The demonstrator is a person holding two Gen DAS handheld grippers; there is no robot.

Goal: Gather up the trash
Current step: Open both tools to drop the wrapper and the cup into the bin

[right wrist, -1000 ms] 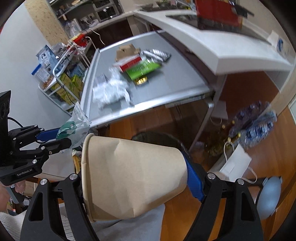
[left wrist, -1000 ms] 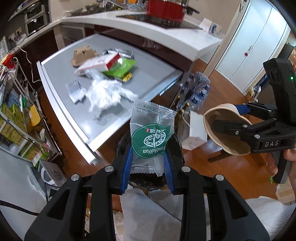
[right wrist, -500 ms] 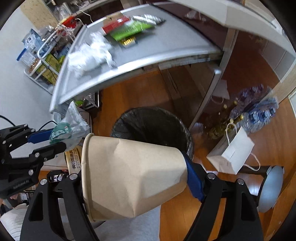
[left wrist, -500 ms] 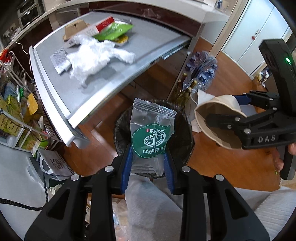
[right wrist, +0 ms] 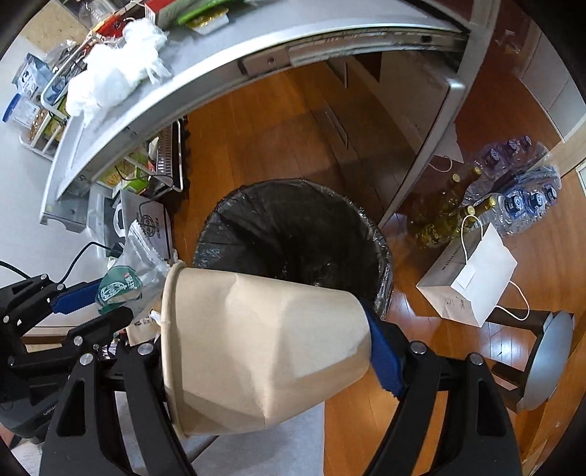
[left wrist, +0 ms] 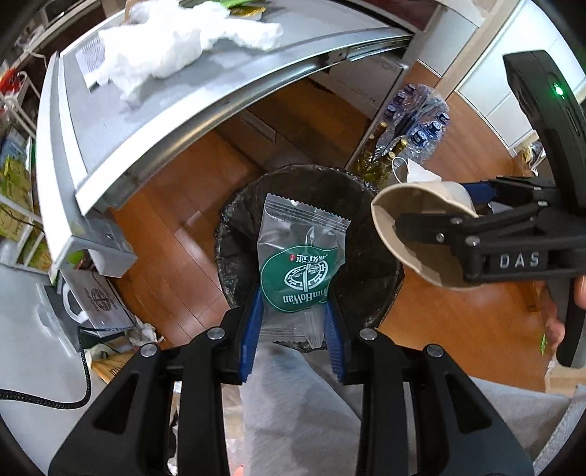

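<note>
Over the black-lined trash bin [left wrist: 234, 234], which stands on the wooden floor just off the worktop's corner, both tools hang side by side. To the bin's left and beyond it, the grey worktop [left wrist: 110, 121] carries a crumpled white plastic bag [left wrist: 172, 47] near its edge, with more wrappers [right wrist: 190, 14] farther back. Above the bin's near rim, the left gripper [left wrist: 293, 311] has its jaws closed on the lower part of a clear snack wrapper [left wrist: 300, 263] with a green round label; the wrapper stands upright between the blue pads, its top over the bin's dark opening. To the right of that, over the bin's right rim, the right gripper [right wrist: 273, 351] has its jaws clamped on a dented tan paper cup [right wrist: 256, 348], which lies on its side with its mouth turned toward the left tool. Right of the bin, on the floor, stand some glass bottles [right wrist: 443, 216], a white paper bag [right wrist: 476, 285] and a shrink-wrapped pack of water bottles [right wrist: 520, 190].
</note>
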